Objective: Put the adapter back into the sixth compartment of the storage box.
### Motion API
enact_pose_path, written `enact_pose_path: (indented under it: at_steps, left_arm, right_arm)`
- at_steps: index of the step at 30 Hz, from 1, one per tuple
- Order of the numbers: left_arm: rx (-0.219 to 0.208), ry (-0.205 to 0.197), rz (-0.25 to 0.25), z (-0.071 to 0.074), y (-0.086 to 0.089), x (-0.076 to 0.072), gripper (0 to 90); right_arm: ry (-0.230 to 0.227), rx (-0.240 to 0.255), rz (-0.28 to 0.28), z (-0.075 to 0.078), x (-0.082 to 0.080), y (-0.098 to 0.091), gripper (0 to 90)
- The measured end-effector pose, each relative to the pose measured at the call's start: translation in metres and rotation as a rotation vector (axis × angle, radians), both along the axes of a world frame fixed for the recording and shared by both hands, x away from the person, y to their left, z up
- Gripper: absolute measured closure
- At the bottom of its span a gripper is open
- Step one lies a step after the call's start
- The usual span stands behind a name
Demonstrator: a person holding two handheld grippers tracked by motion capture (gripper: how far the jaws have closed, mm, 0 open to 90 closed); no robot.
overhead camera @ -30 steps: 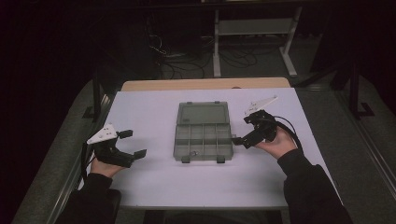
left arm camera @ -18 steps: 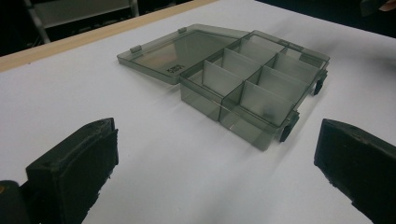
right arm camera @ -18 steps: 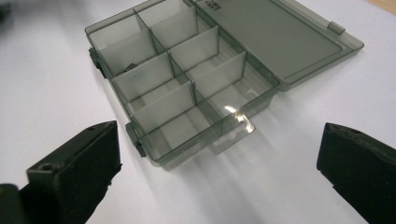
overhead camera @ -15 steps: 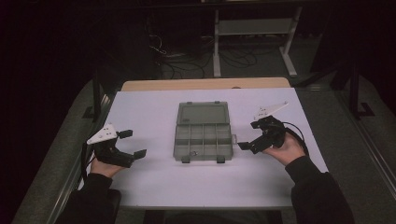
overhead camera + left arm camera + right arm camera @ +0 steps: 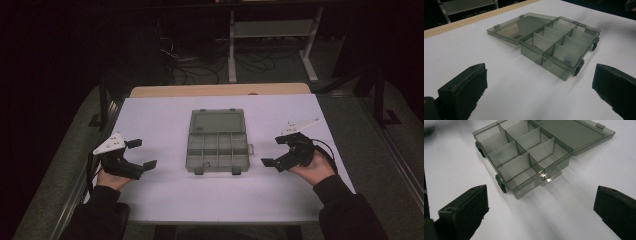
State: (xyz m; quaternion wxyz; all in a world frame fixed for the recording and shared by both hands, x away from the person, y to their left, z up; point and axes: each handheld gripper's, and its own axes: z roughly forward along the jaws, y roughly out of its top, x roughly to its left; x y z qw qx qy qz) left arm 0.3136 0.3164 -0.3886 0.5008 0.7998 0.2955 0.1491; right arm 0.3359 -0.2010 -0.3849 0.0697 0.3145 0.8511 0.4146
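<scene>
**Closing in on the open box**

The box (image 5: 218, 142) lies in the middle of the table (image 5: 165, 200), lid (image 5: 218, 121) folded flat back on the far side and the tray (image 5: 218, 155) of compartments on your side. Its two dark latches (image 5: 199, 170) point toward you. From what the gripper views show, the compartments look empty, though one may hold a small dark speck I cannot make out.

Your left gripper (image 5: 137, 153) sits near the left edge with its jaws spread wide and nothing between them. Your right gripper (image 5: 274, 150) is just beside the tray's right end, jaws also wide apart and holding nothing. Neither touches the box.

The step in hand looks like a reach for the box, probably to shut the lid or steady the tray. To do it well:

- Bring the right gripper in low and square to the tray's wall (image 5: 544, 171), near the small clear tab (image 5: 550, 178), so one jaw goes inside the wall and one outside.
- Grip lightly; the plastic is thin and smooth and will likely slide on the bare tabletop if pushed sideways.
- Use the left gripper to brace the opposite end (image 5: 532, 53) before you lift the lid.
- Take the lid by its far edge, away from the hinges, and swing it over rather than dragging it.
</scene>
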Motion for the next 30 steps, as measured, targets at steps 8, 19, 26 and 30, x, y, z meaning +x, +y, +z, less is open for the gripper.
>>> enact_pose_path:
  at_steps: [8, 19, 26, 30]
  left_arm:
    - [0.000, -0.001, -0.003, 0.000, 0.000, 0.000, 0.0]
    - [0.000, 0.000, -0.002, 0.000, 0.000, 0.000, 0.0]
    - [-0.001, 0.000, -0.003, 0.000, 0.000, 0.000, 0.0]
    - [-0.001, -0.002, -0.001, 0.000, 0.000, 0.000, 0.0]
  right_arm:
    - [-0.010, 0.025, -0.019, -0.004, -0.005, -0.009, 0.0]
    - [-0.022, 0.062, -0.086, -0.018, -0.019, -0.037, 0.0]
    - [-0.042, 0.091, -0.118, -0.024, -0.027, -0.052, 0.0]
    - [-0.048, 0.116, -0.128, -0.024, -0.030, -0.056, 0.0]
